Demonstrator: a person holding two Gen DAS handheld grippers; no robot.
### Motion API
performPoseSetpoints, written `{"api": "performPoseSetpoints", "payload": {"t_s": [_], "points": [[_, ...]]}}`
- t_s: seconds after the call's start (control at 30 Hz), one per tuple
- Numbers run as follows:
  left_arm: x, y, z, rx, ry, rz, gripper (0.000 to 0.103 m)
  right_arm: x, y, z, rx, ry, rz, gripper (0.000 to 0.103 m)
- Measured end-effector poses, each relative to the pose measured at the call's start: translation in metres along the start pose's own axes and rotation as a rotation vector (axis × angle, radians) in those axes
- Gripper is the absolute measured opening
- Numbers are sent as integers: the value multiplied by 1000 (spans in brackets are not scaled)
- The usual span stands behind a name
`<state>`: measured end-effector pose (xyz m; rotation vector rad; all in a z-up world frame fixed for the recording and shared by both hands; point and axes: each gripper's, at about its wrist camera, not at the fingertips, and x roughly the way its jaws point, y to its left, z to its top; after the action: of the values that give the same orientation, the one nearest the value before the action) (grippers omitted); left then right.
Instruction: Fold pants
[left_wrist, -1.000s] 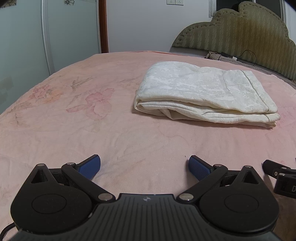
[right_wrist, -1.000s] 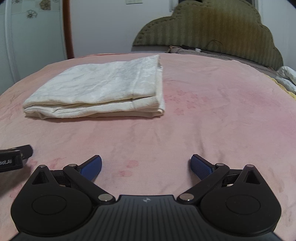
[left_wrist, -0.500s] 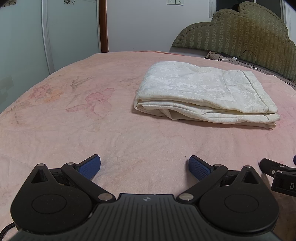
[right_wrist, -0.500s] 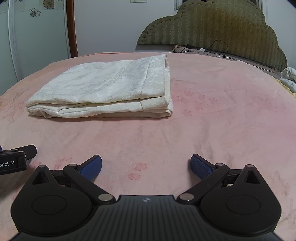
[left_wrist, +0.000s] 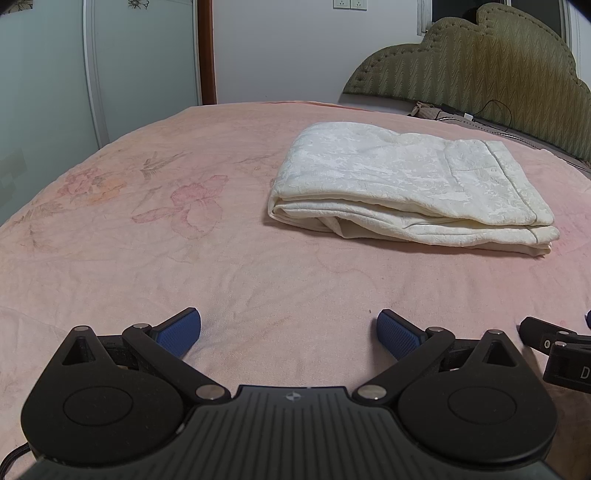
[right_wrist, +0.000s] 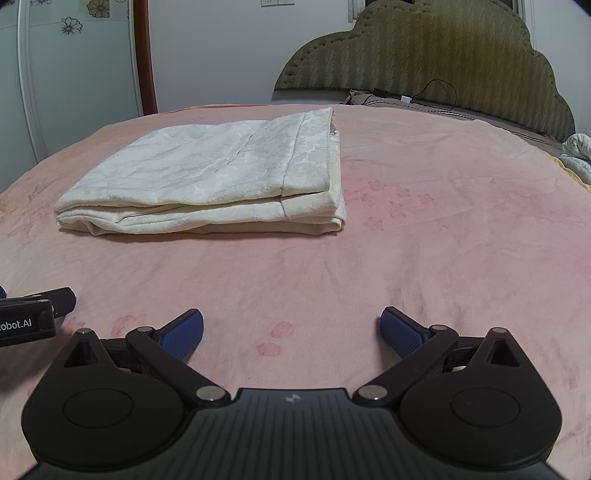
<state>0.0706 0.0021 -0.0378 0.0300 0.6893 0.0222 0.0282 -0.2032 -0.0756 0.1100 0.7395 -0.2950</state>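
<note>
The cream-white pants (left_wrist: 406, 184) lie folded in a flat rectangle on the pink bedspread (left_wrist: 184, 258), ahead and to the right in the left wrist view. In the right wrist view the pants (right_wrist: 221, 177) lie ahead and to the left. My left gripper (left_wrist: 290, 330) is open and empty, low over the bedspread, well short of the pants. My right gripper (right_wrist: 291, 328) is open and empty too, also short of the pants. Each gripper shows at the edge of the other's view: the right one (left_wrist: 554, 347) and the left one (right_wrist: 33, 314).
A padded olive headboard (right_wrist: 424, 59) stands at the far end of the bed, with a cable (right_wrist: 436, 96) lying before it. A wardrobe with pale doors (left_wrist: 92, 66) and a wooden post (left_wrist: 207, 51) stand to the left. Bedding (right_wrist: 576, 151) lies at the far right.
The right wrist view has turned a little, so the pants sit further right in it. The left view holds nearly still. Both grippers stay open.
</note>
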Motion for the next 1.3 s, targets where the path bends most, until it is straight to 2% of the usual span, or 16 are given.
{"api": "performPoseSetpoints", "payload": {"t_s": [1.3], "points": [[0,0,0,-1,0,-1,103,1,1,0,-3,1,4,103]]}}
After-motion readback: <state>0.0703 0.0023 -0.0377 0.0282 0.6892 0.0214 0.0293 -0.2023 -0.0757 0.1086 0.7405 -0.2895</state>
